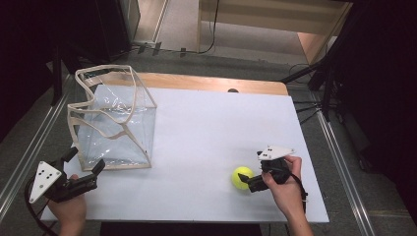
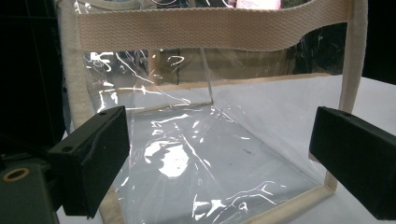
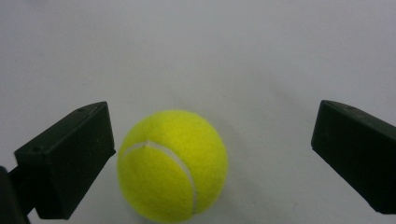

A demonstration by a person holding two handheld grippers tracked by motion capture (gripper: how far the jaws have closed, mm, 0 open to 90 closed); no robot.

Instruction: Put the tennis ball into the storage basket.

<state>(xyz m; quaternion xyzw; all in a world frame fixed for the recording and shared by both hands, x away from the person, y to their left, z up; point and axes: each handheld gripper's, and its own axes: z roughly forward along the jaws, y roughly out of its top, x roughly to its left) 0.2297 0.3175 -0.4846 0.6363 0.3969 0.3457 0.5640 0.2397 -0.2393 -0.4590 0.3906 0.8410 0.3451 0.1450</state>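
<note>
White table [image 1: 206, 142], largest thing in the high view, with a strip of bare wood along its far edge. No writing on it. A small dark mark at the far edge is too small to identify.

Clear plastic bag [image 1: 115, 123] with cream webbing trim, standing open at the table's left rear. No brand, label or print readable on it in the high view or the left gripper view. In the left gripper view the bag [image 2: 205, 140] sits close ahead of the jaws; glare streaks across the plastic, the top is cut off by the frame, and a pinkish patch behind the upper edge cannot be made out.

Left gripper [image 1: 84, 166], held at the table's front left corner, just short of the bag's near bottom edge. Jaws spread wide, nothing between them; whether a tip touches the bag cannot be told. Grey plate on top carries a few dark dots, no text.

Right gripper [image 1: 250, 182], front right of the table, well apart from the bag. Jaws spread, one either side of the ball, not closed on it.

Tennis ball [image 3: 173, 164], yellow, white seam showing, resting on the table nearer one jaw. No maker's mark visible; its underside is cut off by the frame. In the high view the ball [image 1: 242, 177] lies just left of the hand.
</note>
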